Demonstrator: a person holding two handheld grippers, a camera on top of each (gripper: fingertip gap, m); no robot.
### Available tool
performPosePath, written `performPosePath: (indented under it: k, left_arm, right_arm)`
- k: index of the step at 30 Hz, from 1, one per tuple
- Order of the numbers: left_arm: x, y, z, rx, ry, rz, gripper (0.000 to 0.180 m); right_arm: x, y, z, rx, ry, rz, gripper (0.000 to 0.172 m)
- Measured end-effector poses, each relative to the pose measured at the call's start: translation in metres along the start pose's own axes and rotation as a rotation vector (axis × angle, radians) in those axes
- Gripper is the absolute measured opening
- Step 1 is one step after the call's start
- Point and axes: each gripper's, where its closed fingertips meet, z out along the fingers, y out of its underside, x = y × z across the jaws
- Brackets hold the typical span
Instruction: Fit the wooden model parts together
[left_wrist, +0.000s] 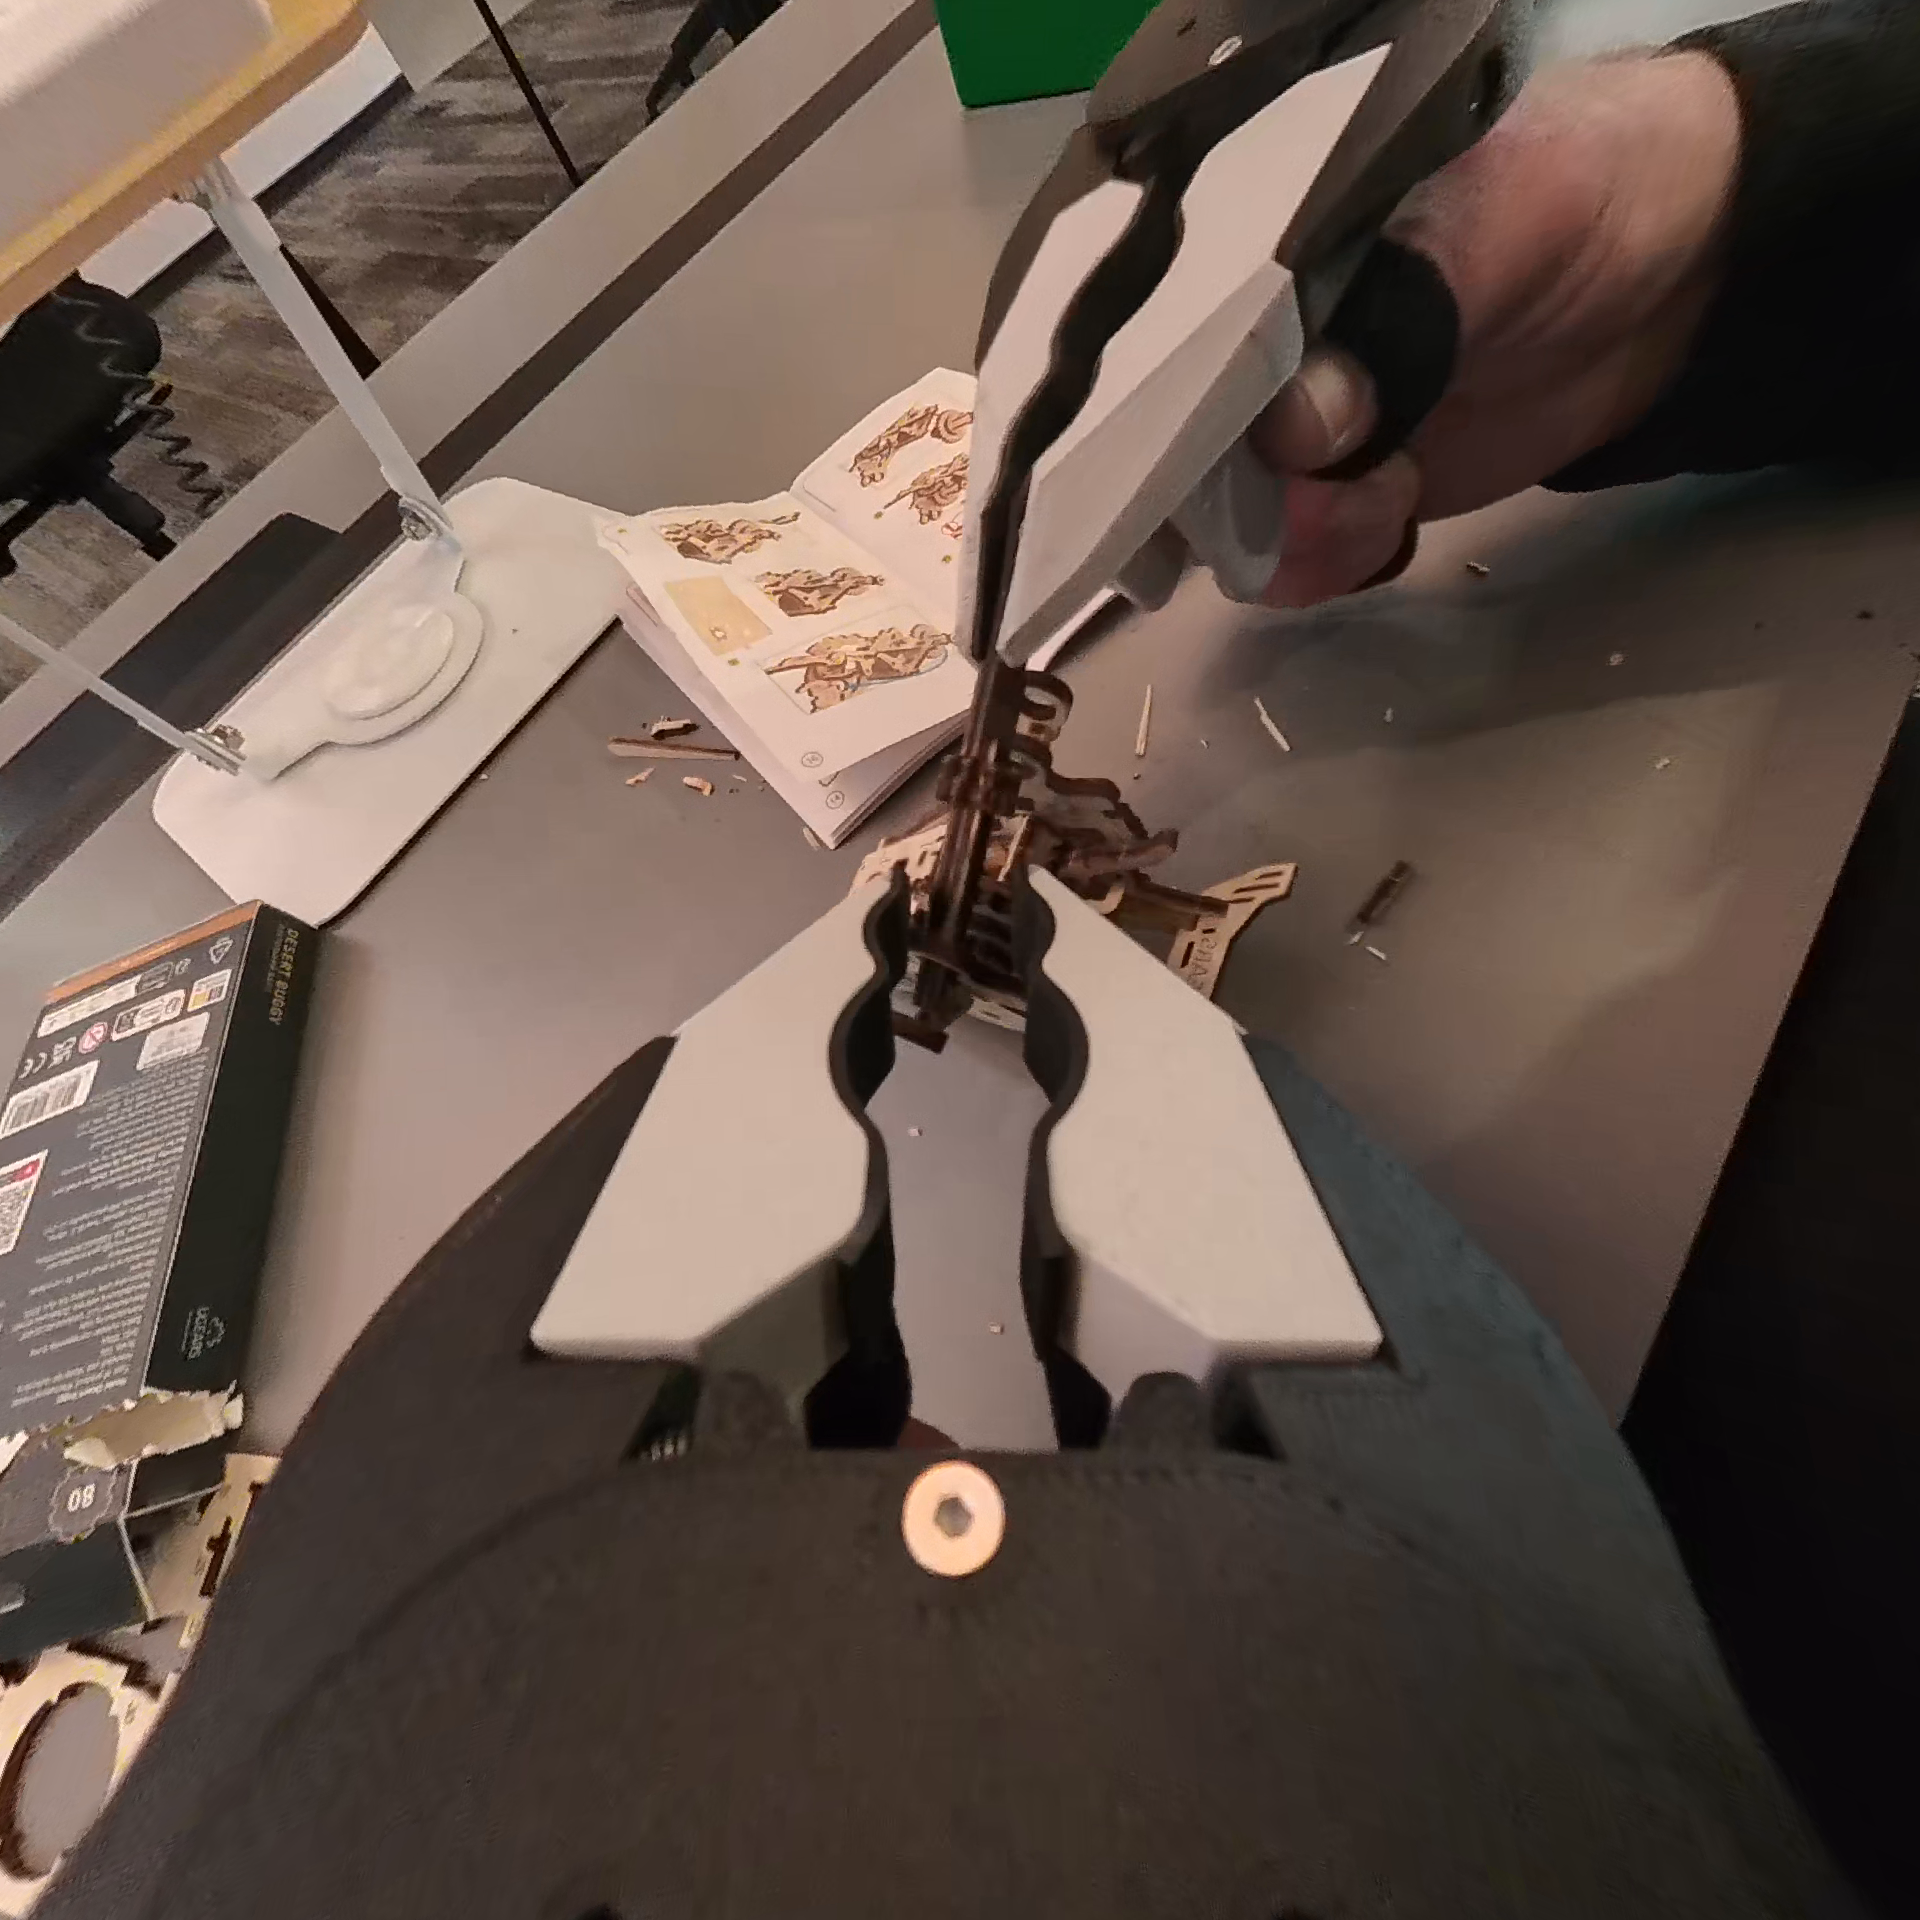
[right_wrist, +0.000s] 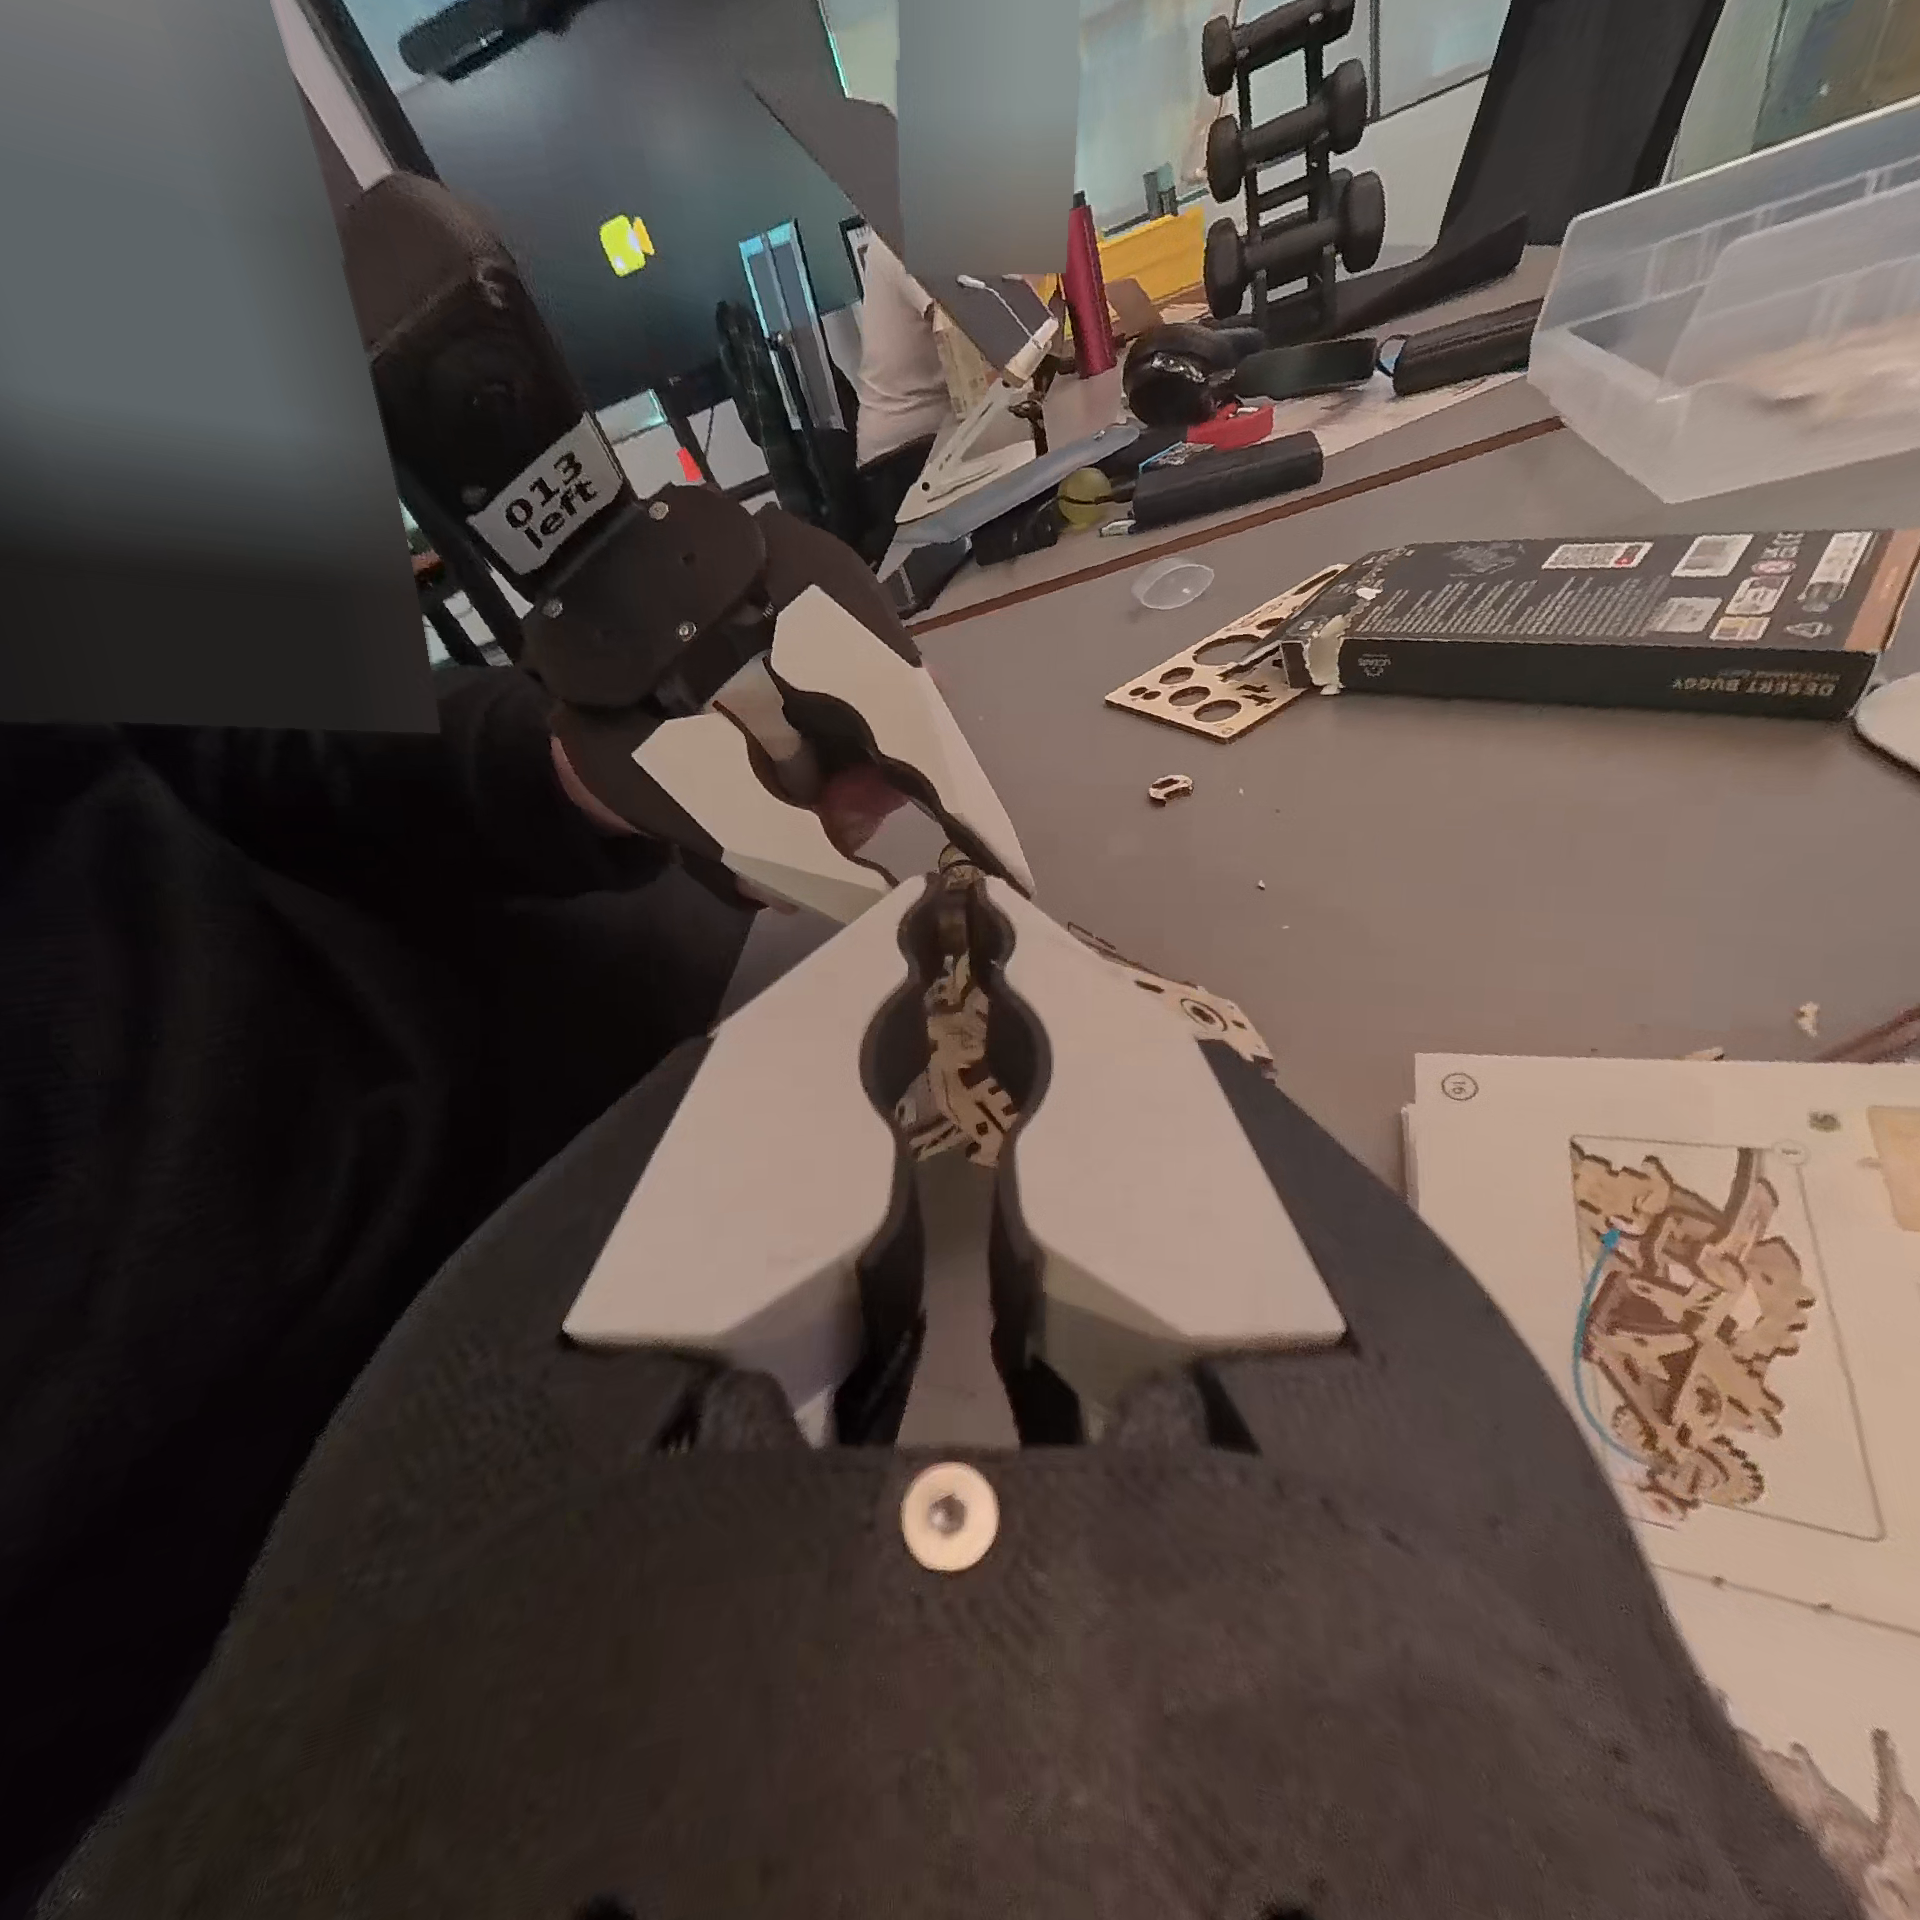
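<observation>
Fitting step under way: both tools are working on one wooden model assembly (left_wrist: 987, 894) held upright over the middle of the desk (left_wrist: 540, 935). Left gripper (left_wrist: 961, 940) is partly parted, its dark inner pads (left_wrist: 864, 977) flanking the lower end of the assembly; on the left side a sliver of gap shows between pad and wood, the right side is too crowded to read, so I judge it as bracketing, not clamping. Right gripper (left_wrist: 987, 655) comes in from above, fingers closed to a thin line and pinching the top edge of the thin upright piece; its own view shows the same pale laser-cut wood running back between its shut fingers (right_wrist: 997, 940).

Judgement: a flat part is being seated into the assembly, not yet visibly home. The next move likely calls for the left tool to close firmly on the base, then a straight push along the slot from the right tool, without twisting, since the thin ply looks easy to snap.

Just beyond the left fingertips a flat pale wooden panel (left_wrist: 1242, 914) lies on the desk under or behind the assembly; contact is unclear. Farther, toward the far side of the desk, an open instruction booklet (left_wrist: 790, 623) with wood scraps (left_wrist: 665, 748) beside it. At the near left edge is the dark kit box (left_wrist: 135, 1143); a white lamp base (left_wrist: 374, 675) sits toward the far left
</observation>
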Motion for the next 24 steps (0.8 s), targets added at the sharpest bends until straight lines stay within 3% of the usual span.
performPosePath:
  k: [6, 19, 24]
  left_arm:
    - [-0.002, 0.009, 0.002, -0.025, -0.012, 0.012, 0.018]
    - [-0.012, 0.025, -0.002, 0.009, -0.025, -0.087, 0.016]
    - [-0.014, 0.018, -0.007, 0.028, -0.045, -0.056, 0.034]
  right_arm:
    - [0.010, 0.011, -0.002, -0.001, -0.041, 0.261, 0.000]
    - [0.009, 0.012, -0.008, 0.005, 0.037, 0.159, 0.000]
    - [0.009, 0.001, -0.016, 0.088, 0.002, 0.241, 0.000]
